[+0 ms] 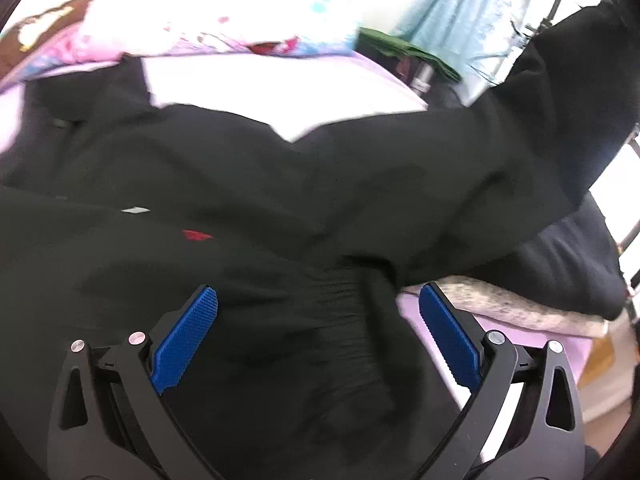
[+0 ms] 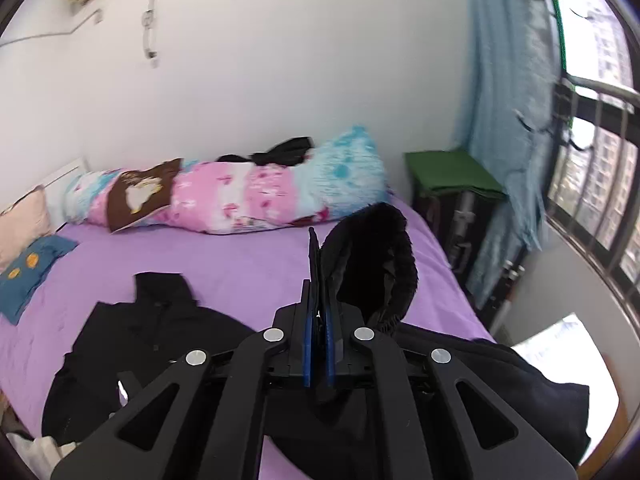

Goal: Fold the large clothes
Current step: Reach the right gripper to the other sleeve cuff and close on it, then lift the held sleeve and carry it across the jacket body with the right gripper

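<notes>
Two blue pads of the right gripper [image 2: 318, 280] are pinched together on a cuff of the black jacket [image 2: 152, 344], lifting it above the purple bed [image 2: 240, 264]; the left gripper [image 1: 318, 320] stands wide apart, gripping nothing, over the garment's ribbed hem; the jacket sprawls across the bed, near a rolled floral quilt [image 2: 240, 196].

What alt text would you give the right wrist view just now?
The right tongs are shut on a fold of the black jacket, holding it up above a bed with a purple sheet. A pink and blue pillow lies by the white wall.
</notes>
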The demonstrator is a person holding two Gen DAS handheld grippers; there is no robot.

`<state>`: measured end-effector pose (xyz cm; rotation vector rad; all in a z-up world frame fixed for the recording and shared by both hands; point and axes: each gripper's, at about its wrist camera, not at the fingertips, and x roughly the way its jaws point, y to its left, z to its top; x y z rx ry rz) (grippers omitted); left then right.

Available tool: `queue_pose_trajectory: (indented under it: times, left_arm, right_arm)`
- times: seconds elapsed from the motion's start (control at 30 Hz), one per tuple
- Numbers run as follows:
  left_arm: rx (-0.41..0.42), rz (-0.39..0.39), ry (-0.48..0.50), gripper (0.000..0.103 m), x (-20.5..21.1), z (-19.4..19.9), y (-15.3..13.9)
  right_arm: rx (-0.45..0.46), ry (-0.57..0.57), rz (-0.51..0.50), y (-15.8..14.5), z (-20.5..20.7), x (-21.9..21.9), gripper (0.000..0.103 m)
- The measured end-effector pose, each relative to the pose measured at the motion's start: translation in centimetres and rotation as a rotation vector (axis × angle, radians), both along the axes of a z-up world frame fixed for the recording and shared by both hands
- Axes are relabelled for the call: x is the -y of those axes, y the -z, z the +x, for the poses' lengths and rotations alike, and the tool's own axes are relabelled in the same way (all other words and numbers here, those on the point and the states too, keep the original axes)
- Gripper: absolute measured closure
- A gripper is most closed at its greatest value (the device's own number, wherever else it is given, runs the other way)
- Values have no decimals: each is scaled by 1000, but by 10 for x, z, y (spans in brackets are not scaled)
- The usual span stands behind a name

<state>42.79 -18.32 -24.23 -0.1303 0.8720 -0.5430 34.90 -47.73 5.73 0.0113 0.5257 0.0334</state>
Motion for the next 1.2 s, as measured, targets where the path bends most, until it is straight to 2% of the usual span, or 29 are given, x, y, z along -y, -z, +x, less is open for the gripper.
queue_pose_trajectory:
  times: [0.07,0.17,0.4,0.47,0.53,0.6,0.67,0.77,0.83,0.9,0.93,1.07,1.2]
  left_arm:
    - [14,39,-35,6,-12,2,-2]
    - [-12,103,-49,6,-19,13,8]
    - [-46,288,-53,6,9,23,44]
    - [-37,277,-48,6,5,21,45]
    - [-38,214,-53,6,-7,17,35]
    - [-11,199,-65,6,-25,8,21]
    - [8,209,-51,6,-38,0,8]
    - [25,275,-39,6,-76,-20,-6]
    - [-1,301,-50,6,-102,-33,-11]
    - [-91,251,-42,6,-138,-40,-10]
    - [-104,229,-47,6,-150,-42,-14]
    - [-31,272,-97,6,-202,-67,-27]
    - [-17,256,-175,6,-245,-81,-17]
  right_arm:
    - [1,-40,-10,-7,-2,-23,98]
    - [-3,-112,-16,-14,-7,-62,98]
    - [-24,-247,-41,-22,-16,-140,98]
    - [-18,-287,-51,-28,-20,-167,98]
    - [-10,-318,-52,-34,-22,-188,98]
    - [-5,-346,-53,-39,-26,-208,98]
    - [0,-374,-62,-44,-25,-231,98]
    - [-1,-416,-68,-45,-22,-268,98]
    - [-13,-442,-70,-40,-19,-296,98]
    - [-27,-468,-67,-33,-16,-322,98]
    - [-37,-482,-67,-27,-14,-335,98]
    - [-86,-519,-58,-6,-1,-377,98]
    - [-124,-556,-83,15,10,-421,98]
